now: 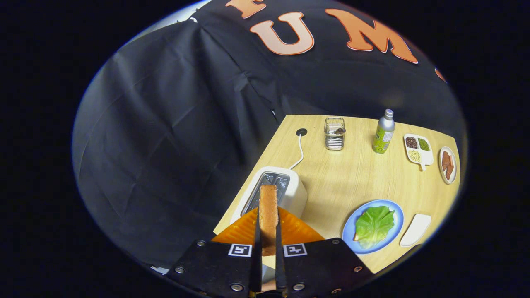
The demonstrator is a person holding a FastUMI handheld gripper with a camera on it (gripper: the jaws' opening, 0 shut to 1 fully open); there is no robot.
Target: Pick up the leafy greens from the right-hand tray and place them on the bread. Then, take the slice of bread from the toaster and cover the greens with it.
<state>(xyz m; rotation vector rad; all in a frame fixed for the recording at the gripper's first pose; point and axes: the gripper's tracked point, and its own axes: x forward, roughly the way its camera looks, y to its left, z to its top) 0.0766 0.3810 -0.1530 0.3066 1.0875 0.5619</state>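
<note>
Left of centre in the frame, the white toaster (276, 191) sits on the table (343, 178), its slots showing empty. Just in front of it, low in the middle of the frame, the hand-held gripper (268, 231) is closed narrowly on the slice of bread (268, 211), both fingers pressing its flat faces so the slice stands on edge, clear above the toaster.

The bread looks light and fairly stiff if toasted, but crumbly: a firm squeeze could dent or snap it, so gripping across the faces near one end, as here, seems sensible, with gentle pressure.

Further right, in the lower right of the frame, the blue plate (350, 231) carries the leafy greens (374, 225), which lie over the lower bread, a corner of it peeking out at the leaf's lower left. The leaf appears soft and loose, likely to shift if the slice lands off-centre or is dragged.

Just right of the plate lies a small white tray (415, 230).
</note>
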